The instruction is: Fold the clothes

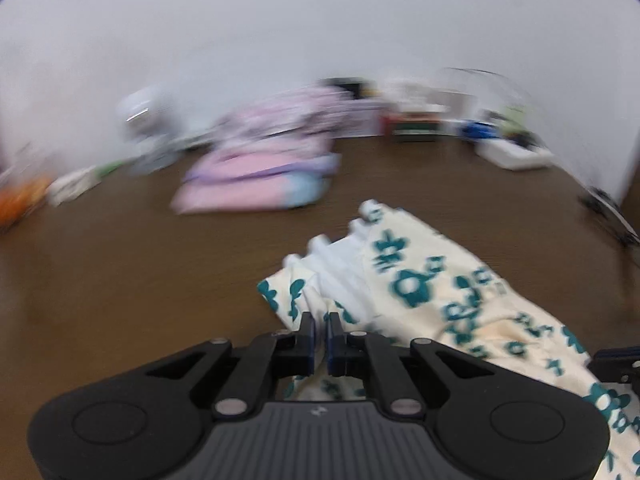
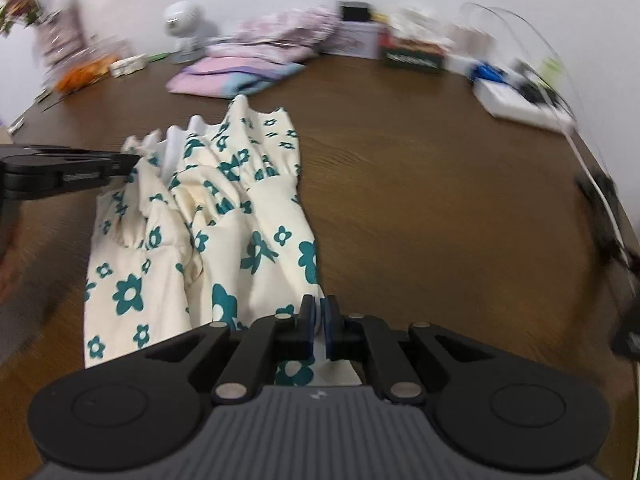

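A cream garment with teal flowers (image 2: 224,216) lies bunched on the dark wooden table (image 2: 420,184). In the left wrist view it (image 1: 436,284) spreads to the right of my left gripper (image 1: 320,320), which is shut on its near edge. My right gripper (image 2: 319,308) is shut on the garment's other edge near the table's front. The left gripper shows from the side in the right wrist view (image 2: 120,164), at the garment's far left corner. Both views are blurred.
A stack of folded pink, lilac and blue clothes (image 2: 236,76) lies at the back of the table, also in the left wrist view (image 1: 256,184). Boxes (image 2: 412,54), a white fan (image 2: 186,28) and a white tray with cables (image 2: 516,100) line the back and right edges.
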{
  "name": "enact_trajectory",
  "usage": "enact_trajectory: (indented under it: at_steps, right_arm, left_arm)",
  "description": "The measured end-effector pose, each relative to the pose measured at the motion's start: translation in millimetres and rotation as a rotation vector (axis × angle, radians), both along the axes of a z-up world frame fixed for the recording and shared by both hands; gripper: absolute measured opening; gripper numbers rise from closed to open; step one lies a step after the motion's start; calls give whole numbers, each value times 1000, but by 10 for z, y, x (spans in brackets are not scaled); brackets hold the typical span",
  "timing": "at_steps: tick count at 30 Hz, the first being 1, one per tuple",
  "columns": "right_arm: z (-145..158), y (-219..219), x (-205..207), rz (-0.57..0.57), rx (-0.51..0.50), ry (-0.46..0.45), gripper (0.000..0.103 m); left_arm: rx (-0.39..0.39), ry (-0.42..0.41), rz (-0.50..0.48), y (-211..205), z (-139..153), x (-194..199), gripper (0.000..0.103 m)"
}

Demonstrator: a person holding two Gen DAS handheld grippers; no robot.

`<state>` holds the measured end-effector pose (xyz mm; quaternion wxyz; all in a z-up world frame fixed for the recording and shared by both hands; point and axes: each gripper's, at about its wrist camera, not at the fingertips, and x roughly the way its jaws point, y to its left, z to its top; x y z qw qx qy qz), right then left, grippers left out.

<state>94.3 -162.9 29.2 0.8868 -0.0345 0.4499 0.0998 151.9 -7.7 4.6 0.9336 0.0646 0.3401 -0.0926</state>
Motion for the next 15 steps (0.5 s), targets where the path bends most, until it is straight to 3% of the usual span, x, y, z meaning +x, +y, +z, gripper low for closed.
enact_trajectory:
  at_steps: [4, 7, 10, 11, 12, 13, 14, 15]
  right_arm:
    - [26, -236, -117, -64, 9, 10, 4]
    - [17, -332, 135, -125, 75, 13, 6]
    - [21, -468, 429, -176, 172, 29, 9]
    - [122, -557, 365, -148, 223, 18, 12]
    - [234, -650, 283, -115, 276, 5, 19]
    - [371, -720, 129, -61, 297, -26, 49]
    - [432, -790, -52, -26, 292, -37, 69]
    - [485, -860, -235, 7, 285, -47, 69]
  left_arm:
    - [33, -19, -50, -541, -2, 315, 4]
    - [0, -58, -33, -753, -33, 675, 5]
    - [-8, -116, 40, -746, 160, 545, 12]
    - [-11, -121, 64, -730, 267, 429, 19]
    - [-31, -129, 62, -693, 379, 245, 25]
    - [-51, -131, 44, -640, 475, 13, 41]
    - [-68, -129, 24, -594, 558, -217, 56]
    - [-68, -104, -7, -583, 579, -438, 61]
